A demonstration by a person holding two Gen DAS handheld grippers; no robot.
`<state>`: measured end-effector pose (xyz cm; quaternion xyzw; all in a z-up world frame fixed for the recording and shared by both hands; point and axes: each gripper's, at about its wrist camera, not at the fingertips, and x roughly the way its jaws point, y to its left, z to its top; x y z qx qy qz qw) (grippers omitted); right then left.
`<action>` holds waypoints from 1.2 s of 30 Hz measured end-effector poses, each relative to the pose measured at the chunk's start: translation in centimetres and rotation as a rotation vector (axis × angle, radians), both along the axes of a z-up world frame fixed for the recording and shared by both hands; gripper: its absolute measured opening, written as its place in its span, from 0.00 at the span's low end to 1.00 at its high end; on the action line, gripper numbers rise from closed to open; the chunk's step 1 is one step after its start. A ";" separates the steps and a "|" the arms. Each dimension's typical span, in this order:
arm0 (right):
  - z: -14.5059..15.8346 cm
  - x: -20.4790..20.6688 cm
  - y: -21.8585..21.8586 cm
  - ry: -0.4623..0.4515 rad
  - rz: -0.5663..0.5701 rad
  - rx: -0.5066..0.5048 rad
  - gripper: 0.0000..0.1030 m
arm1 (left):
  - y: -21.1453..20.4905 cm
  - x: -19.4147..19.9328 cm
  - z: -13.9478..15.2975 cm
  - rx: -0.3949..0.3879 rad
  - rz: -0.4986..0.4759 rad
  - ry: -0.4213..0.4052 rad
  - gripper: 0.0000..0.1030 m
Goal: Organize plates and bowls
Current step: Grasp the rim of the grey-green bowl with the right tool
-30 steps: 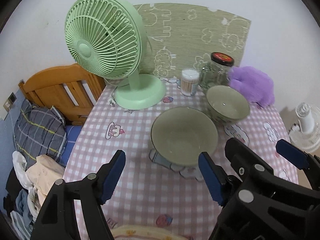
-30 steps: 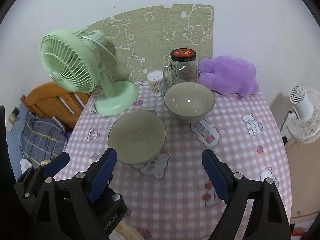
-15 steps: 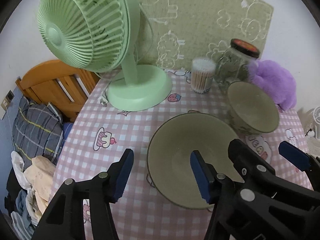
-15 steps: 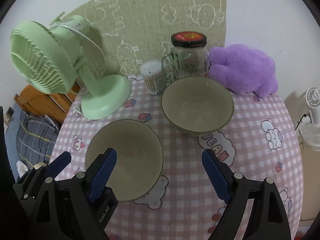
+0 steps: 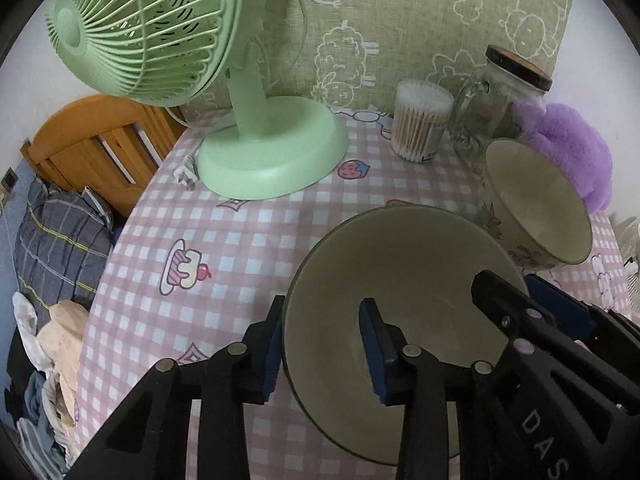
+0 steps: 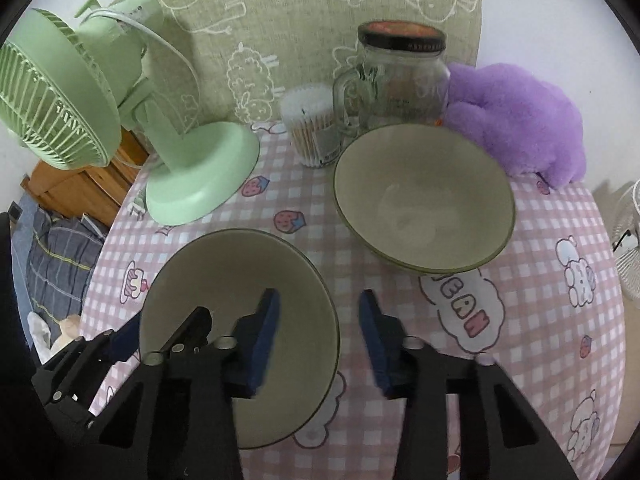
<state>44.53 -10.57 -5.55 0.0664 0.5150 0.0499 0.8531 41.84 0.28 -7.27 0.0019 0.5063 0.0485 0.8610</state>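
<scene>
- The near bowl (image 5: 404,280) is sitting on the checked desk (image 5: 224,240), just beside the second bowl (image 6: 424,200).
- The left gripper (image 5: 320,344) has just been closing, straddling the near bowl's left rim; contact unclear.
- The right gripper (image 6: 318,332) has just been closing astride its right rim, pads visibly apart.

From my remote seat: two glazed ceramic bowls, the near bowl (image 6: 224,280) satin-smooth, the far bowl (image 6: 424,200) glossier, on a pink checked tablecloth (image 6: 540,320) with a slight wipe-clean sheen. At ten o'clock, a matt green plastic fan (image 6: 192,168). At twelve, a clear glass jar (image 6: 400,88) with a dark lid; at two, fluffy purple plush (image 6: 520,120). Behind hangs coarse woven green cloth (image 6: 280,8). My grippers look matt black plastic with blue pads (image 6: 266,332).
</scene>
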 end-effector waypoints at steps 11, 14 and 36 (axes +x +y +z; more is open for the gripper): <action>0.0 0.3 0.8 -0.007 0.021 -0.016 0.24 | 0.4 0.3 -0.1 0.009 0.021 0.023 0.25; 0.1 0.2 0.7 0.003 0.023 -0.014 0.24 | 0.2 0.2 0.0 0.023 0.009 0.028 0.25; 5.1 -4.6 -1.8 -0.037 -0.013 -0.004 0.24 | -1.9 -4.2 5.0 0.015 -0.038 -0.019 0.25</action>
